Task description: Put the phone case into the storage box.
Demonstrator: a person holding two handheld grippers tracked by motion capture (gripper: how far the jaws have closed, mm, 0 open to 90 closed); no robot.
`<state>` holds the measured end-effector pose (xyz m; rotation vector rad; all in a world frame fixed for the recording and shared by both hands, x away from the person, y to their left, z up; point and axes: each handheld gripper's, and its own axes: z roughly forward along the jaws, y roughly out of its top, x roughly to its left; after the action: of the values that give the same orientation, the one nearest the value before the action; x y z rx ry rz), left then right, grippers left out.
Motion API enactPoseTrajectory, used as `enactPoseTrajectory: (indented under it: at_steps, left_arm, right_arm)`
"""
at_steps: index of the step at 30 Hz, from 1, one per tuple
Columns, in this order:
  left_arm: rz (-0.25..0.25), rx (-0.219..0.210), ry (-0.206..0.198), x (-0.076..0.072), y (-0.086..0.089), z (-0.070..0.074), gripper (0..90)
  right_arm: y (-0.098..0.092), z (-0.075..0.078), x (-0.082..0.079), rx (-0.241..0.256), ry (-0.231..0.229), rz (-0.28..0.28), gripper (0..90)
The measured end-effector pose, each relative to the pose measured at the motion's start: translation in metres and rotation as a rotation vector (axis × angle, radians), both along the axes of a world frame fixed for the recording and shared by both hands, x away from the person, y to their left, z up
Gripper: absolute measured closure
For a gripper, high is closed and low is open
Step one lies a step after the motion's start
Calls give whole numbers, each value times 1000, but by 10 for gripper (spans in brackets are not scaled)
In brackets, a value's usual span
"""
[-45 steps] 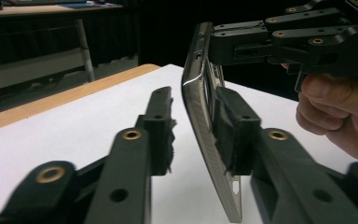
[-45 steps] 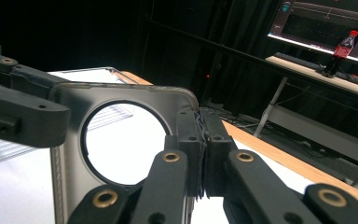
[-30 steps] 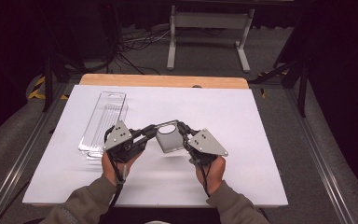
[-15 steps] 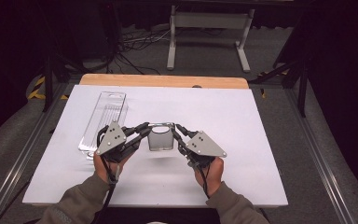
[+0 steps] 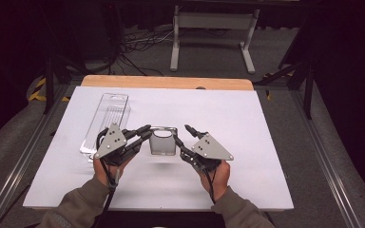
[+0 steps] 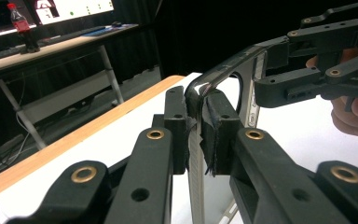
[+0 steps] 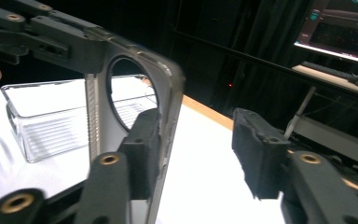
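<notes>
A translucent grey phone case [image 5: 162, 141] with a round camera hole hangs just above the white table [image 5: 247, 118] at the middle front. My left gripper [image 5: 145, 133] is shut on its left edge. In the left gripper view the pads [image 6: 216, 126] pinch the thin rim of the case [image 6: 223, 70]. My right gripper [image 5: 181, 134] stands open at the case's right side. In the right gripper view one of its pads [image 7: 144, 140] lies against the case [image 7: 168, 93], and the other is well apart to the right.
A long clear plastic tray [image 5: 107, 121] lies on the table to the left of my left gripper, also seen as the tray [image 7: 51, 121] behind the case. A wooden strip [image 5: 166, 82] runs along the table's far edge. Beyond it are a stand and cables on the floor.
The case has shifted slightly left and turned from tilted to level. The right gripper's jaws have spread apart off the case, while the left gripper keeps hold.
</notes>
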<state>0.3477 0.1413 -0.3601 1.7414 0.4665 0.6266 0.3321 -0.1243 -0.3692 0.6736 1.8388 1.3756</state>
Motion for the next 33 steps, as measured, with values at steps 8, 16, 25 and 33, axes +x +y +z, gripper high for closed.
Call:
enactPoseTrajectory:
  at_steps: [8, 16, 25, 33]
  left_arm:
    - [27, -7, 7, 5, 1, -4, 815]
    - [30, -10, 3, 4, 8, -2, 815]
    - [29, -21, -16, 5, 19, 3, 815]
    - [43, -22, -40, 5, 25, 8, 816]
  right_arm:
    - [5, -3, 1, 6, 19, -3, 391]
    - [-3, -1, 1, 19, 21, 2, 351]
    - [-25, -7, -1, 16, 35, 10, 334]
    - [-38, -13, -2, -1, 46, -6, 329]
